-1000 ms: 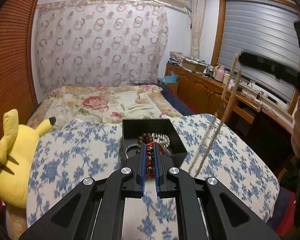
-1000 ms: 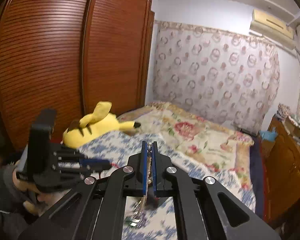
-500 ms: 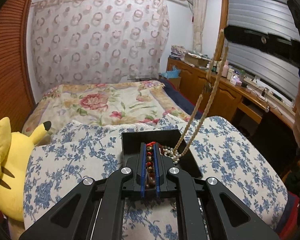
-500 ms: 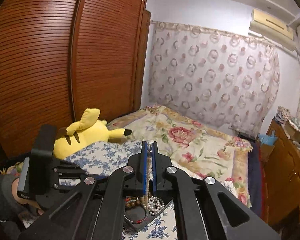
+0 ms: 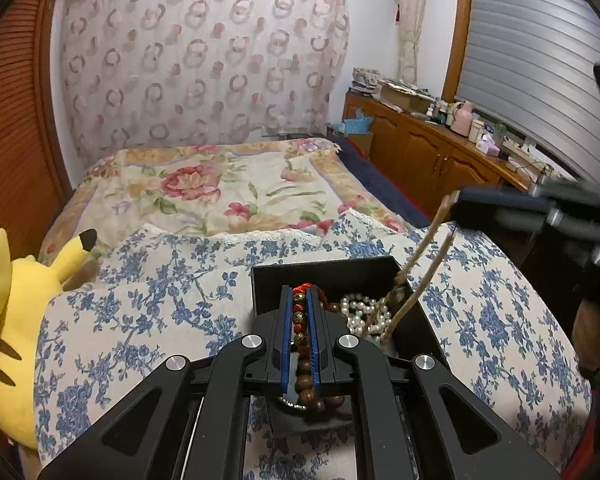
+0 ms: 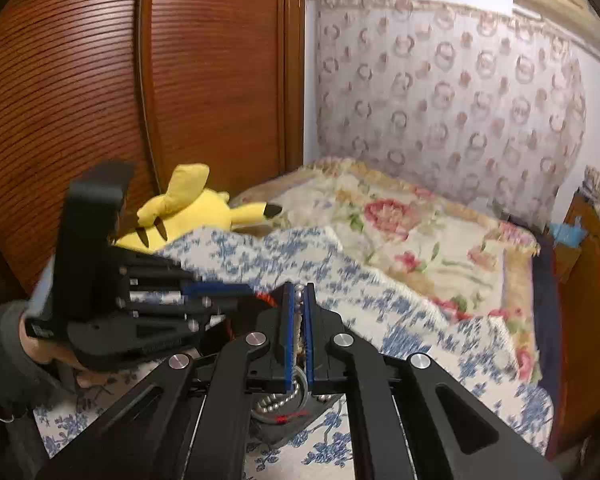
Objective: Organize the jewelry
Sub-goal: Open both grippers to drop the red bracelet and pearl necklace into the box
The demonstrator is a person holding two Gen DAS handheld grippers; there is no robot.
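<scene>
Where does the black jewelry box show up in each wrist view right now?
Left wrist: the black jewelry box sits at lower center, just beyond the left gripper, on the blue floral cloth.
Right wrist: mostly hidden under the right gripper; only a dark corner shows at bottom center.
Shared landmark: the yellow plush.

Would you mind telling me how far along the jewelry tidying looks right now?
Done: pearls already lie in the black box.
In hand: the left gripper is shut on the bead bracelet over the box; the right gripper holds the beige necklace, its lower end already inside.
Left: release both.
</scene>
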